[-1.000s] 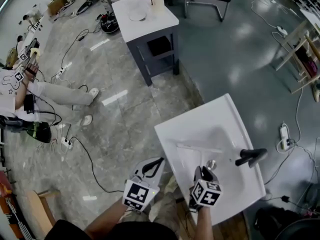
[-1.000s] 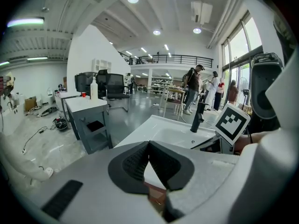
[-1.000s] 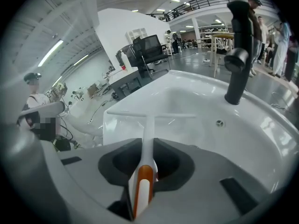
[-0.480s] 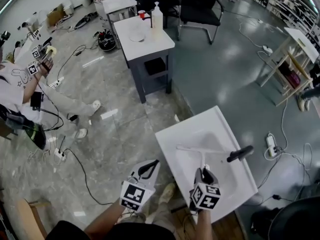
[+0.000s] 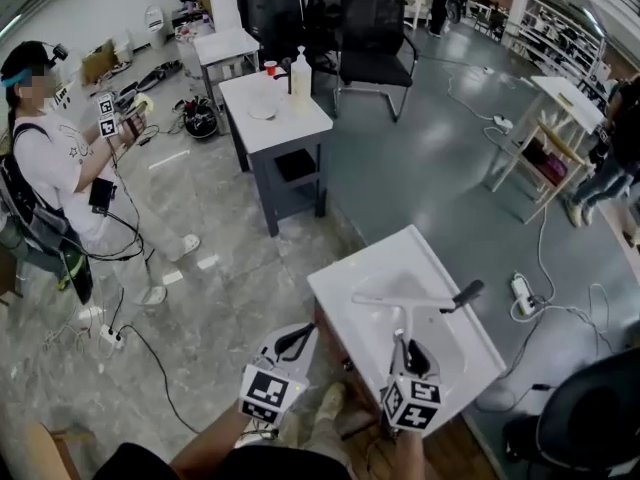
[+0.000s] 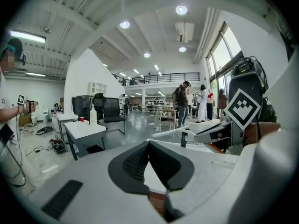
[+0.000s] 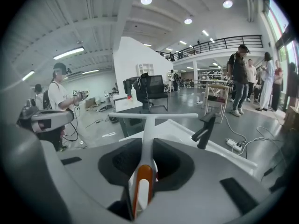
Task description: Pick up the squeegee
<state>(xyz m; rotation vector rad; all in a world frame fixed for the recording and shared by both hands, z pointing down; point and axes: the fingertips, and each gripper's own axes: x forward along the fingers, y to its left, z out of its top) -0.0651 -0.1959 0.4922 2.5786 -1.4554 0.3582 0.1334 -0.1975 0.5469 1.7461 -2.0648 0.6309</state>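
Observation:
The squeegee (image 5: 396, 302) is white and T-shaped, with an orange-striped handle (image 7: 141, 185). My right gripper (image 5: 403, 341) is shut on that handle, and the blade (image 7: 154, 116) stands crosswise ahead of the jaws, held above the white sink (image 5: 345, 283) near its black faucet (image 5: 461, 295). In the right gripper view the gripper (image 7: 148, 146) clamps the handle between both pads. My left gripper (image 5: 310, 330) hovers left of the sink with nothing in it. Its pads meet at the tips in the left gripper view (image 6: 149, 144), where the blade (image 6: 169, 133) shows beyond.
A grey table with a white top (image 5: 285, 126) carries a bottle (image 5: 299, 71), a plate and a red cup. An office chair (image 5: 375, 30) stands behind it. A seated person (image 5: 50, 173) is at the left among floor cables. A wooden rack (image 5: 540, 128) and a power strip (image 5: 523, 294) are at the right.
Both grippers have risen, and the squeegee has come up off the sink basin in the right gripper. The head view has tilted up and takes in more of the room.

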